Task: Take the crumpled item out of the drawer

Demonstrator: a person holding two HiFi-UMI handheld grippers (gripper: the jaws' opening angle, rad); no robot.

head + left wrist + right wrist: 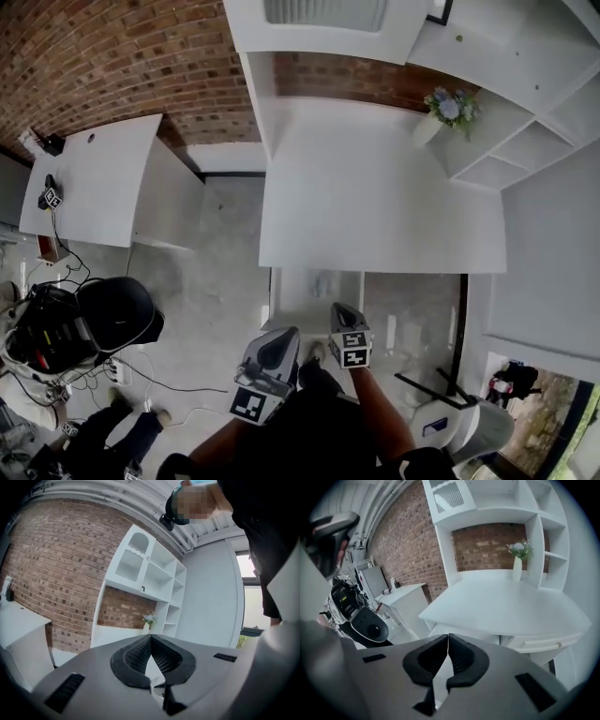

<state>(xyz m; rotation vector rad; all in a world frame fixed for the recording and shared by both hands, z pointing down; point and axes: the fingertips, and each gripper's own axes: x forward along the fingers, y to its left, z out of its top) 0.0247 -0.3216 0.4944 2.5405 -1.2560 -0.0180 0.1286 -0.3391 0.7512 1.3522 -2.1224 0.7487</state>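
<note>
**Head view:** A broad white desk point(375, 206) stands against a red brick wall point(112, 56). A white vase of pale flowers point(442, 111) sits at its far right corner. Below the desk's near edge lies a white drawer point(314, 295), seemingly pulled out. A faint pale shape inside it is too small to tell as the crumpled item. The left hand-held gripper point(280, 337) and right hand-held gripper point(339, 311) hang side by side at the drawer's near end. Whether either touches it cannot be told.

**Left gripper view:** The black ribbed pads meet at their tips with nothing between them. They face a white shelf unit point(154, 573).

**Right gripper view:** The jaws are pressed together and empty, tilted down toward the desk's front. A black round seat point(370, 625) stands at the left.
</note>
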